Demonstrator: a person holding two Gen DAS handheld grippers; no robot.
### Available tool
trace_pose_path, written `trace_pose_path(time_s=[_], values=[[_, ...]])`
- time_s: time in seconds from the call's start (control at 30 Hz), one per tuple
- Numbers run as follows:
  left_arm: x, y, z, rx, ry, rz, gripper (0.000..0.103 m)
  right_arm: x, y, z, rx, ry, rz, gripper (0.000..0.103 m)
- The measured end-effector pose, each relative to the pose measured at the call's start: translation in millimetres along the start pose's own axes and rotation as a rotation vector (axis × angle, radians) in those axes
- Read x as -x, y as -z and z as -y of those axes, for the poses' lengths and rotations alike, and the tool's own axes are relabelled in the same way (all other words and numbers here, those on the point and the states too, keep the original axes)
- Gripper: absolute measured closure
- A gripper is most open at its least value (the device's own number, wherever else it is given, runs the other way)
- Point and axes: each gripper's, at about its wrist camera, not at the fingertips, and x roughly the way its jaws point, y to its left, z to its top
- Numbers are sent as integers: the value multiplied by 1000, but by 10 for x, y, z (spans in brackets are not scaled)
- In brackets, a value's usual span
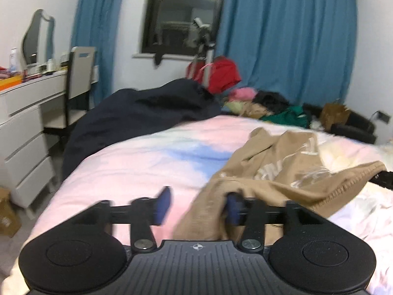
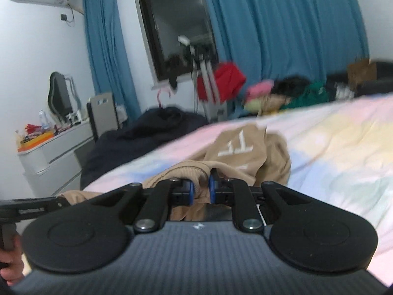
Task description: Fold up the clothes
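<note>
Pinching tan garment (image 2: 248, 154), right hand-held gripper (image 2: 201, 188) low

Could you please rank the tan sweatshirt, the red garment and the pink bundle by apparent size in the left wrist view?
1. tan sweatshirt, though nearness inflates it
2. red garment
3. pink bundle

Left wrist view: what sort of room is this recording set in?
A home bedroom, most likely: a bed with a pastel cover, a white dresser with a vanity mirror, and blue curtains beside a dark window.
</note>
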Motion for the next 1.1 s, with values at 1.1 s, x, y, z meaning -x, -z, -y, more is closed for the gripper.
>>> trace_pose_path(time_s=[1.1], values=[[59, 824, 1903, -850, 116, 94, 18, -173, 135, 508, -234, -51, -204, 88]])
